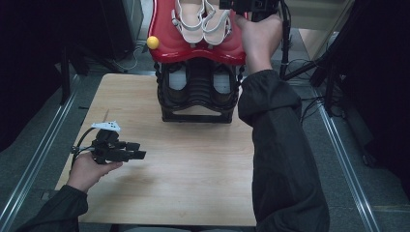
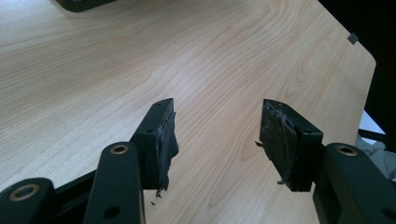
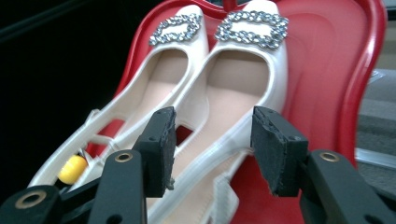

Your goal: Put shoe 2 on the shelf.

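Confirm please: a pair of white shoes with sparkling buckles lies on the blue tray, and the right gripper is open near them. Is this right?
Not quite: the tray is red, not blue, as the right gripper view shows. The white shoes with sparkling buckles do lie on it, and the right gripper is open near them.

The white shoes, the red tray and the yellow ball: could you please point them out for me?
white shoes (image 3: 233, 102), right gripper view, insole of the nearer shoe.
red tray (image 1: 164, 34), high view, left rim.
yellow ball (image 1: 153, 42), high view, its middle.
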`<state>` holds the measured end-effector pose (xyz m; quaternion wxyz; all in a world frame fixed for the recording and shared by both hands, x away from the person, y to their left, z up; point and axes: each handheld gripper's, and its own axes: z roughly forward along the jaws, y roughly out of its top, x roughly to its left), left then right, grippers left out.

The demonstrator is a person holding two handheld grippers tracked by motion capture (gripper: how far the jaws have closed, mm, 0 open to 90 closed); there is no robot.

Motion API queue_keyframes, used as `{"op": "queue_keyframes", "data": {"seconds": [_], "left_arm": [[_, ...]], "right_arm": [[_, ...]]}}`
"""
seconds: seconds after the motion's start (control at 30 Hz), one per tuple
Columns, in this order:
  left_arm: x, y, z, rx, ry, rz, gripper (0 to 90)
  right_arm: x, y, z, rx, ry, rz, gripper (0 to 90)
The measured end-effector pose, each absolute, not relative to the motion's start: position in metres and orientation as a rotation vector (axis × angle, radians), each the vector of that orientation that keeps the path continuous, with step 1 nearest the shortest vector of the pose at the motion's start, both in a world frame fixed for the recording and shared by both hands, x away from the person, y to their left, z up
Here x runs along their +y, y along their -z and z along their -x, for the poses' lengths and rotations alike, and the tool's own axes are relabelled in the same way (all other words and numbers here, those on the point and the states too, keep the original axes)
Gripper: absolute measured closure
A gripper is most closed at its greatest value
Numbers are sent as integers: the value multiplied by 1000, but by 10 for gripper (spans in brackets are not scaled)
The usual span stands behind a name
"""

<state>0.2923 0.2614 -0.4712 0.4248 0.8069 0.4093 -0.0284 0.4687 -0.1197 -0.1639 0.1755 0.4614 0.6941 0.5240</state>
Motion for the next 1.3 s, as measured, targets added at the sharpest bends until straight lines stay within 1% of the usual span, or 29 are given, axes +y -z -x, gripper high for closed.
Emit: {"op": "queue_keyframes", "data": {"seconds": [0.4,0.67,1.3], "left_arm": [[260,472,-292,1025,71,-2032,453],[259,472,-292,1023,70,-2041,452],[256,473,-291,1027,61,-2038,450]], "right_arm": [[-154,177,-461,1940,-1484,-1321,481],[-181,191,-457,1905,-1474,-1359,479],[-228,236,-444,1886,-1456,-1429,479]]}}
